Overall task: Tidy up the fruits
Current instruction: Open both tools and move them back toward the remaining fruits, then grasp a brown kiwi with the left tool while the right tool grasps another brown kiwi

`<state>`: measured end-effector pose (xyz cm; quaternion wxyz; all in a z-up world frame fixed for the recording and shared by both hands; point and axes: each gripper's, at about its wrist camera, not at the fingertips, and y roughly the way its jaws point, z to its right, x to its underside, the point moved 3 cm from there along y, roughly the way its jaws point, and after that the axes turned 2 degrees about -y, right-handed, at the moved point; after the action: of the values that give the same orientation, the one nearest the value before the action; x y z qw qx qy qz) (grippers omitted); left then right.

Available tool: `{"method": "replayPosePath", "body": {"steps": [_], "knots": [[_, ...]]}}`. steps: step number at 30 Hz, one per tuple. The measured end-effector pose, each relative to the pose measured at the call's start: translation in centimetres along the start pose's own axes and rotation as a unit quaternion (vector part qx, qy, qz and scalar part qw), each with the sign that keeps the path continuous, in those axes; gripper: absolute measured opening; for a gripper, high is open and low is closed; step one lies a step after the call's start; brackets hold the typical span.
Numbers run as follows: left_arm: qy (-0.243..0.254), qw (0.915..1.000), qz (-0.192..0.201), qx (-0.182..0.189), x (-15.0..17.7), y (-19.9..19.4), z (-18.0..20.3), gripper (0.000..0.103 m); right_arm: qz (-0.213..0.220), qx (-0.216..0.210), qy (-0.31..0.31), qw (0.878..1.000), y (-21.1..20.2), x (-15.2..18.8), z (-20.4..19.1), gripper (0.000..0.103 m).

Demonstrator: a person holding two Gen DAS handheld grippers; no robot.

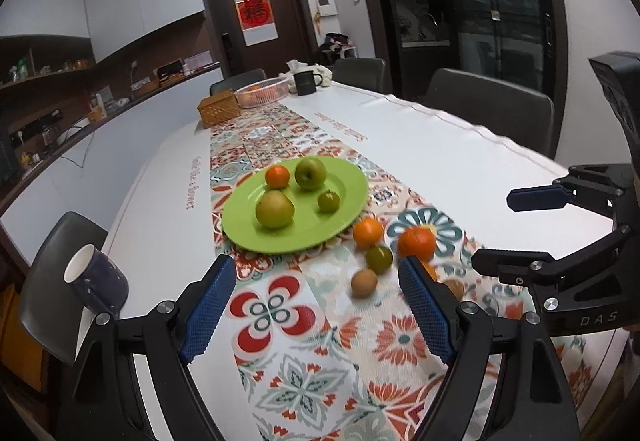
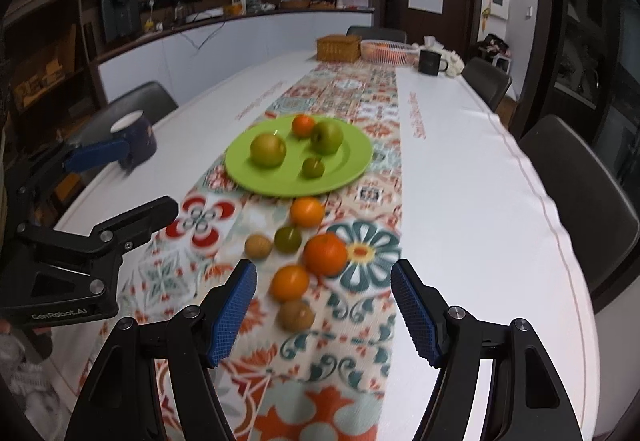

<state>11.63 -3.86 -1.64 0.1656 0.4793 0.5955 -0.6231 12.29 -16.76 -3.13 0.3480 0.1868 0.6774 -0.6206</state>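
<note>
On the far left a mug (image 1: 98,279) sits right at the table (image 1: 460,157) edge, with a chair back (image 1: 56,281) just behind it, so that side is tight. Moving in, bare white cloth opens up between the mug and the patterned runner (image 1: 288,321), room enough to work. The left gripper (image 1: 316,315) hangs low over the runner, jaws well apart, nothing between them, touching nothing. Just beyond it lies the green plate (image 1: 344,217), and on it I count four fruits: one small orange (image 1: 277,176), one big green apple (image 1: 310,173), one pear (image 1: 274,209) and one little green fruit (image 1: 328,201). To the right of the plate, loose on the runner, six more show in the right wrist view: three oranges (image 2: 325,253), one green fruit (image 2: 288,239) and two brown kiwis (image 2: 296,315), bunched close together, some touching. The right gripper (image 2: 323,315) hovers over that bunch, jaws spread about as wide as the left's, the nearest kiwi and an orange framed between the fingers but no pad on either. Further right, wide white cloth runs clear to the table's long edge, where two chairs (image 2: 576,197) stand close. At the far end sit a wicker box (image 2: 338,48), a white basket (image 2: 388,52) and a dark mug (image 2: 431,62), well apart from the fruit.
</note>
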Motion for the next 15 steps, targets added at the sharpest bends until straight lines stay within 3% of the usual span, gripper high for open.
{"method": "replayPosePath", "body": {"steps": [9,15], "knots": [[0.017,0.9992,-0.034,0.01,3.1,2.5,0.3,0.084,-0.043,-0.012,0.002,0.999,2.2,2.1,-1.0,0.07],[0.027,0.9977,-0.056,0.027,3.9,4.8,0.7,0.083,-0.062,-0.008,0.006,0.998,3.7,3.0,-1.1,0.063]]}}
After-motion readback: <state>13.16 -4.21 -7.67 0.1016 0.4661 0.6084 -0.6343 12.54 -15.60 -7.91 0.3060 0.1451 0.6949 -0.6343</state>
